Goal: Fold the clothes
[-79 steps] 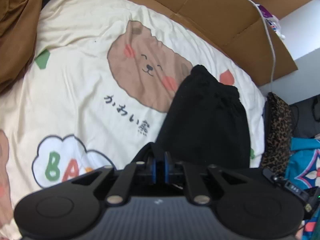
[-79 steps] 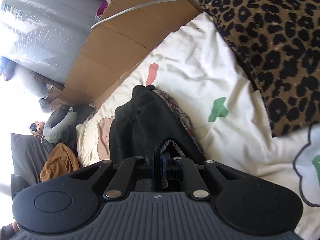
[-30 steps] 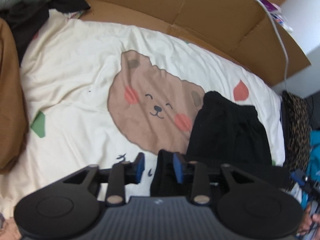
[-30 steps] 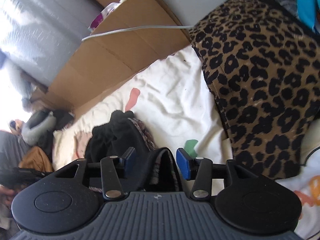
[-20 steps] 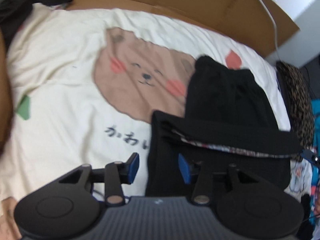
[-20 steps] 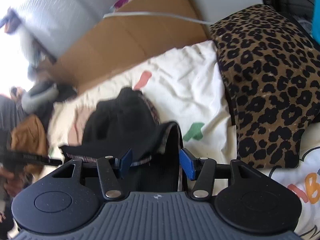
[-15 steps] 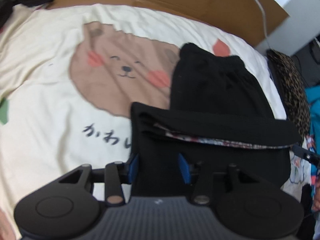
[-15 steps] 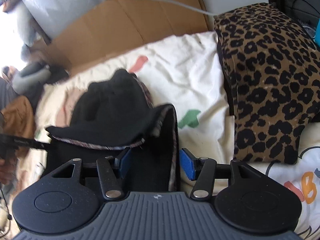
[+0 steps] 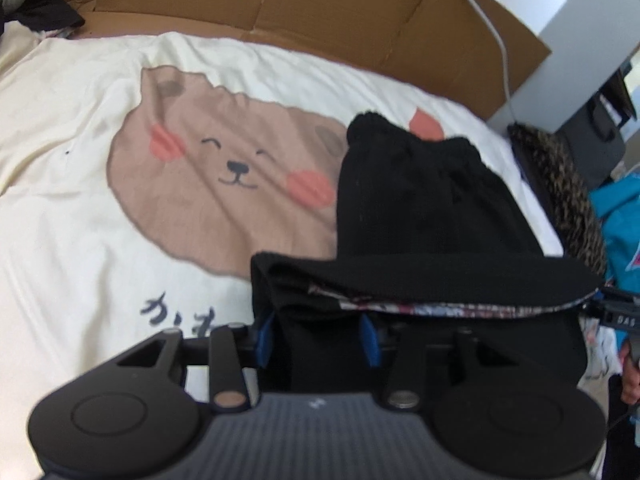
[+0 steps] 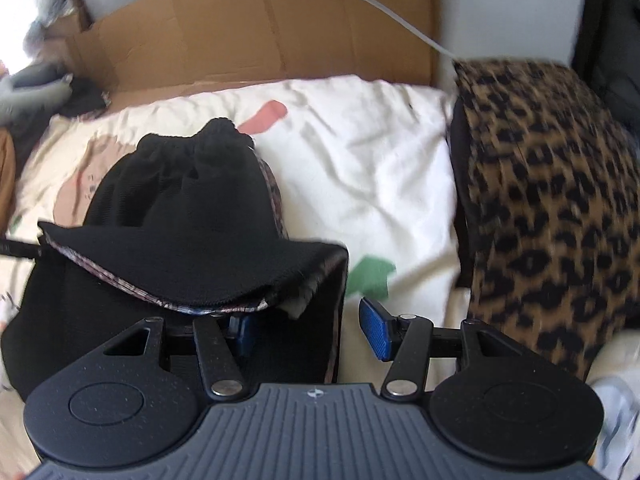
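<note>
A black garment point(image 9: 420, 208) with a patterned lining lies on the cream bear-print sheet point(image 9: 80, 208), its near part doubled over into a raised fold point(image 9: 440, 276). My left gripper point(image 9: 316, 338) is open, and the fold's left end sits between its blue pads without being pinched. In the right wrist view the same garment point(image 10: 180, 208) shows its fold edge point(image 10: 192, 280). My right gripper point(image 10: 308, 334) is open too, the fold's right corner standing between its fingers. The right gripper's tip point(image 9: 624, 320) shows at the left view's right edge.
Flattened cardboard point(image 9: 300, 8) lines the far side of the bed, with a white cable point(image 10: 380, 0) across it. A leopard-print cushion point(image 10: 552, 200) lies right of the garment. Dark clothes point(image 10: 48, 92) are piled at the far left. A hand point(image 9: 632, 376) is at the right edge.
Both grippers, shut on the garment's near edge 2.6 s ago, have opened. The near edge now lies doubled over the rest, and both views have moved in over the fold.
</note>
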`<action>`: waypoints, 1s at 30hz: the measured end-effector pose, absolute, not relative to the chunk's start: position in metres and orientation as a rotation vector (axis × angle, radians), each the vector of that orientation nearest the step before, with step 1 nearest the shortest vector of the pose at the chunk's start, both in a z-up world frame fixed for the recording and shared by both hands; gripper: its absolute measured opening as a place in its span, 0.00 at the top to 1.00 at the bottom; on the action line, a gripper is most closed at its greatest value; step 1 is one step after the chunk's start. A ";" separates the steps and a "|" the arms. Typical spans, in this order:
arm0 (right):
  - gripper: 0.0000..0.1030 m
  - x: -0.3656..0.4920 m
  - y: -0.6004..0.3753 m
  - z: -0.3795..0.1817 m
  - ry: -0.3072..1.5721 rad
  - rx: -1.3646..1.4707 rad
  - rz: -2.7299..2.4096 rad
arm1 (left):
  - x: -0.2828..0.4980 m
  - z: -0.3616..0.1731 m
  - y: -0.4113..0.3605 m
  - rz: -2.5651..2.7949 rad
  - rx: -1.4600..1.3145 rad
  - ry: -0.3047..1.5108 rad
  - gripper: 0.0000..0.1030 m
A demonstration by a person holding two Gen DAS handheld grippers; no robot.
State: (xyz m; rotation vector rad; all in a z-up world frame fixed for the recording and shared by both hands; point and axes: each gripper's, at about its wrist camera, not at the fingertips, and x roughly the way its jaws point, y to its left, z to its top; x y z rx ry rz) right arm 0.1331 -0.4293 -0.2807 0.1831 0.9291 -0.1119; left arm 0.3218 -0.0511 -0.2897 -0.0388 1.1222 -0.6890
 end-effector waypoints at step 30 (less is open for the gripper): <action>0.55 0.151 -0.464 -0.265 0.803 0.315 -0.191 | 0.344 -0.292 -0.046 -0.673 -0.206 1.100 0.70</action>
